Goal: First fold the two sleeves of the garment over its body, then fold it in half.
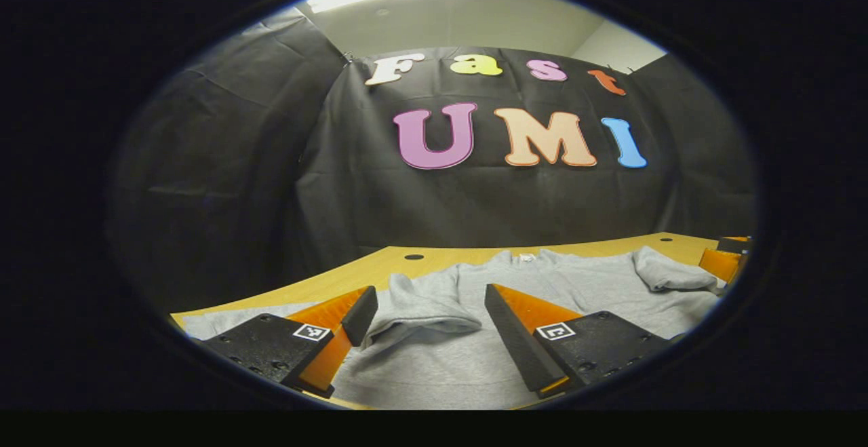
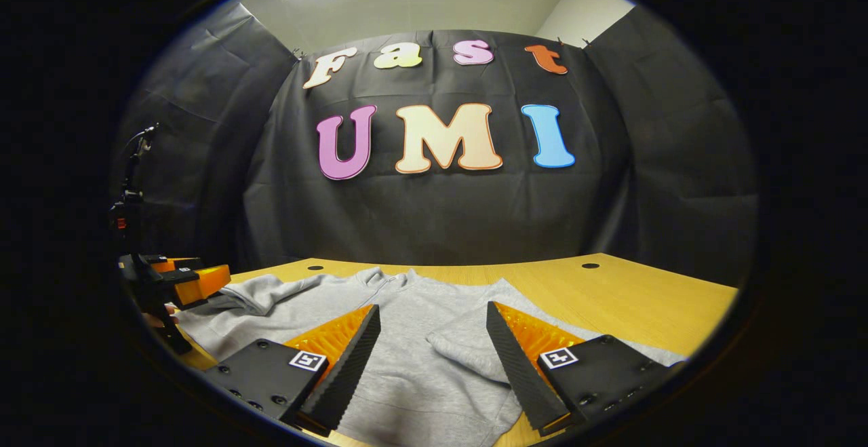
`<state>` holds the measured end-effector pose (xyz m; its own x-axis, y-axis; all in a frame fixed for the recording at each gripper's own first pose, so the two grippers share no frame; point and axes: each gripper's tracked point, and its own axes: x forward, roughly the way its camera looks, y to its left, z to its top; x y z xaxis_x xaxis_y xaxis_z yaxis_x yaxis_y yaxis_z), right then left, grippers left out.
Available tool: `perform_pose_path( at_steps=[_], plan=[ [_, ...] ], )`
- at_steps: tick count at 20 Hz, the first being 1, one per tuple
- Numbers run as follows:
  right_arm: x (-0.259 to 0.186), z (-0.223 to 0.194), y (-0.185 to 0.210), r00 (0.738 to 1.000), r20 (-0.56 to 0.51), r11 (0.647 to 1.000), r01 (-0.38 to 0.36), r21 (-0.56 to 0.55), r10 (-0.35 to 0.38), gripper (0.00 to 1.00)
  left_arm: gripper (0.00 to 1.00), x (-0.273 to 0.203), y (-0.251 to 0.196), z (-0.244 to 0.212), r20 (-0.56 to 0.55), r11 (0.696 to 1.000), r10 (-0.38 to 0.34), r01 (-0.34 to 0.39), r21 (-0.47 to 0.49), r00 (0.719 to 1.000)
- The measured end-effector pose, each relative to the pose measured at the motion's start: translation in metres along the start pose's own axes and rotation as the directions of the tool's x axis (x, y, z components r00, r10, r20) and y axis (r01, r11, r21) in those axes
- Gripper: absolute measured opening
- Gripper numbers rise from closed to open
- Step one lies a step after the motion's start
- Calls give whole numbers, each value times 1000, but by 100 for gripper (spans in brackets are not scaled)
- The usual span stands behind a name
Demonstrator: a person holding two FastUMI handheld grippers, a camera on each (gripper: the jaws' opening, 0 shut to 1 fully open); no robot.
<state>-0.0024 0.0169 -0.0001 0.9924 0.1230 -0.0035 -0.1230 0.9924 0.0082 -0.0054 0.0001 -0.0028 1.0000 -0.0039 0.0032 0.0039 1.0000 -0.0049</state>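
A grey sweatshirt (image 1: 542,284) lies flat on the wooden table (image 1: 380,267), collar toward the far wall. Both sleeves are folded over its body. In the left gripper view, my left gripper (image 1: 430,298) hovers open just above one folded sleeve (image 1: 420,308), whose cuff lies between the fingers without being pinched. The other folded sleeve (image 1: 671,270) lies at the right. In the right gripper view, my right gripper (image 2: 434,321) stands open over the sweatshirt (image 2: 400,318), with a folded sleeve (image 2: 468,345) near its right finger. The left gripper (image 2: 183,281) appears at the far left beside the other sleeve (image 2: 264,291).
The table (image 2: 610,291) has bare wood to the right of the garment and two small round holes (image 2: 590,266) near its back edge. Black cloth walls close the booth behind and at both sides. A thin stand (image 2: 132,176) rises at the far left.
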Motion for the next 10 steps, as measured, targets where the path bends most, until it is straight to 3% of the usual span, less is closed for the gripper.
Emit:
perform_pose_path(
  at_steps=[4,10],
  plan=[
    [-1,0,-10,1000,-10,1000,30,-9,-30,98,94,0,-1,0,0,1000,0,0,0,1000],
    [-29,38,-61,995,-31,981,88,-173,-95,98,94,0,-1,0,0,1000,0,0,-1,1000]
  ],
)
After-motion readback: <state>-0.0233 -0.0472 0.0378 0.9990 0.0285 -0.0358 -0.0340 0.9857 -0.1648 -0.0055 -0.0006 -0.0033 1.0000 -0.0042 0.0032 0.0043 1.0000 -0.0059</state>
